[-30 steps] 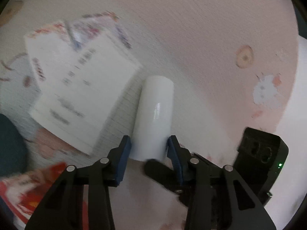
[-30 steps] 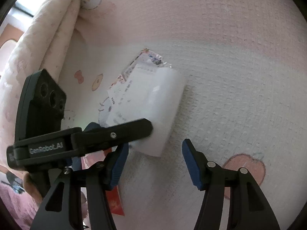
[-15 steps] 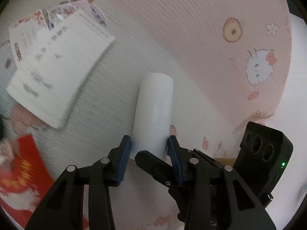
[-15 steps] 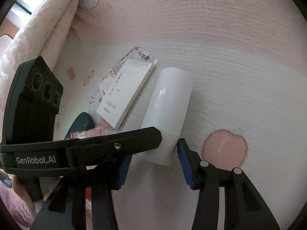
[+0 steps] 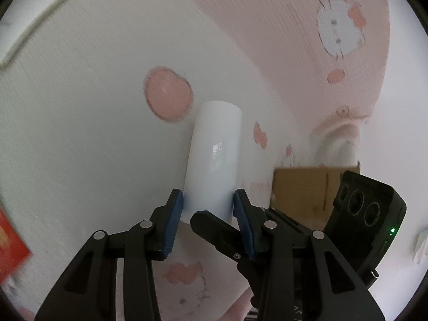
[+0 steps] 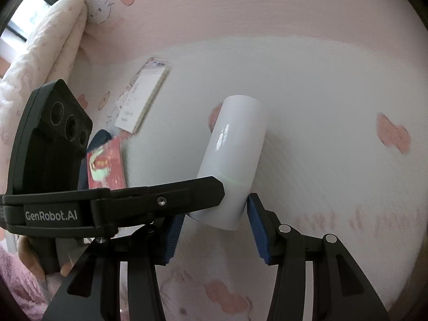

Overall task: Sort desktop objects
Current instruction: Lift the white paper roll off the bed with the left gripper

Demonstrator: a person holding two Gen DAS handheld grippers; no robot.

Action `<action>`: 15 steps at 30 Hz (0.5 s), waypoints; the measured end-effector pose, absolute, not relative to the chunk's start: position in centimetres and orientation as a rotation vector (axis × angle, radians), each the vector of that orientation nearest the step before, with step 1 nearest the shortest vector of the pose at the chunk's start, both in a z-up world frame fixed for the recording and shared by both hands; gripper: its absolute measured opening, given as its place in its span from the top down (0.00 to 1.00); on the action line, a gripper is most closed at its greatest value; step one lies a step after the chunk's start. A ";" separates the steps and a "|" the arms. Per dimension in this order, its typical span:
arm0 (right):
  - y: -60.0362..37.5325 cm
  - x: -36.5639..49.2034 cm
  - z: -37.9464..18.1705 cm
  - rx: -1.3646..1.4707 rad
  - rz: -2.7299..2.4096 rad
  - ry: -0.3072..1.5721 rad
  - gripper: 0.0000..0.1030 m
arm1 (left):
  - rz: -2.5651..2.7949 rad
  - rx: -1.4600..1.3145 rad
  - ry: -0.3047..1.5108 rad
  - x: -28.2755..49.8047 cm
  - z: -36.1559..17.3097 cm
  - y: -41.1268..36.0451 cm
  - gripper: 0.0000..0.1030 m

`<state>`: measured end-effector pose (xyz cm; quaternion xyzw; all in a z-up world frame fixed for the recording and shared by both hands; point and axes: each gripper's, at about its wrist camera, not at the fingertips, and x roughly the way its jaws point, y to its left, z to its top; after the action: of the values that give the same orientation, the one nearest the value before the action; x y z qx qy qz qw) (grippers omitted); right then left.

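The left tongs pinched the near end of a white cylinder, their blue pads pressed on either side of it. The right tongs closed on the same cylinder's end from the other side, held above a pink-and-white cartoon-print cloth. A notepad and a red packet lay well apart to the left.

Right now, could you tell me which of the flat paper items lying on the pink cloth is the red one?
The red packet, lying right beside the left gripper's camera housing in the right wrist view. The white notepad lies farther away and has pale printed pages, not red.
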<state>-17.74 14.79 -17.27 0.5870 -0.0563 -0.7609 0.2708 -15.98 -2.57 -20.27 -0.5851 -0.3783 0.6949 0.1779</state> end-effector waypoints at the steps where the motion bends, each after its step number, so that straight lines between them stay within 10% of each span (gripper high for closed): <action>1: 15.2 -17.5 -17.1 1.584 -2.059 -0.162 0.56 | 1.962 -1.658 -1.056 -15.6 -20.1 -1.9 0.57; 15: 22.0 -12.5 -15.8 1.567 -2.138 -0.269 0.56 | 1.946 -1.682 -0.970 -12.4 -19.2 3.5 0.57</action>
<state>-12.51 22.00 -15.80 0.5715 -0.0983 -0.7797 0.2363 -12.37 3.55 -19.16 -0.6001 -0.3462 0.6943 0.1949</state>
